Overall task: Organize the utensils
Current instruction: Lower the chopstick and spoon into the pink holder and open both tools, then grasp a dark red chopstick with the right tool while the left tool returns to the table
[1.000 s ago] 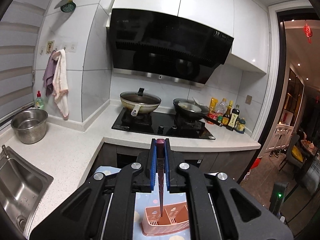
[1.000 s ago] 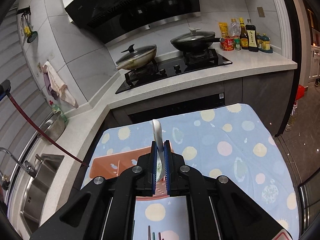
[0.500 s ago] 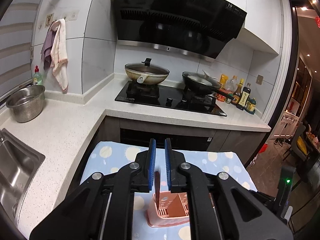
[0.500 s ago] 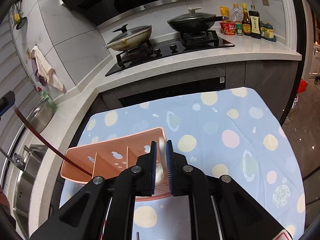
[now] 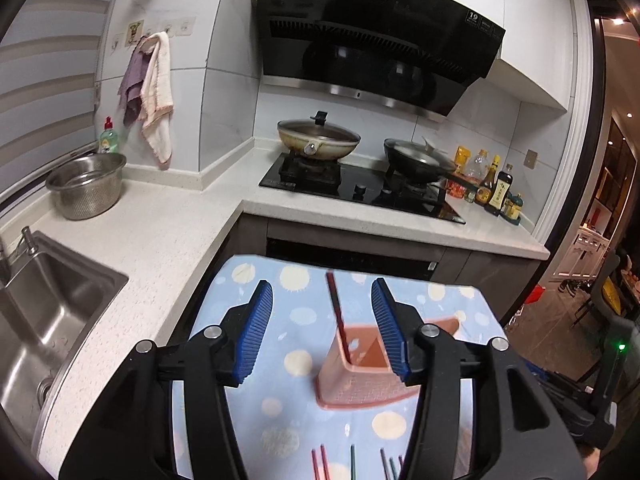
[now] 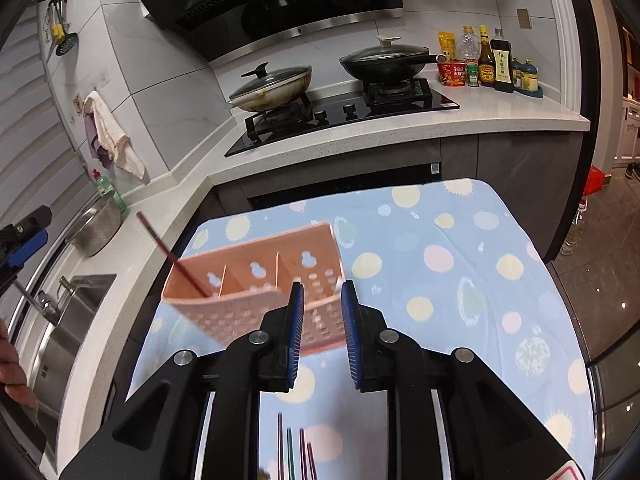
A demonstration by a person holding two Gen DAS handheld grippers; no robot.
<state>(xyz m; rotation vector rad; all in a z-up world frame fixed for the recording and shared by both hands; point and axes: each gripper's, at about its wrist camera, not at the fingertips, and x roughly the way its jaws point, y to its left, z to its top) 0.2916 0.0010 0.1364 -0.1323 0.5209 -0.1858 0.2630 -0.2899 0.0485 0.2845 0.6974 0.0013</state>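
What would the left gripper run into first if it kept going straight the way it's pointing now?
Most likely the pink utensil holder: it sits right ahead between the open fingers of the left gripper, whose jaws have just been opening, with the dark red chopstick standing in it. Depth is unclear, so the chopstick might be met first.

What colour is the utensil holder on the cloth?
The utensil holder is salmon pink plastic with punched holes, seen best in the right wrist view.
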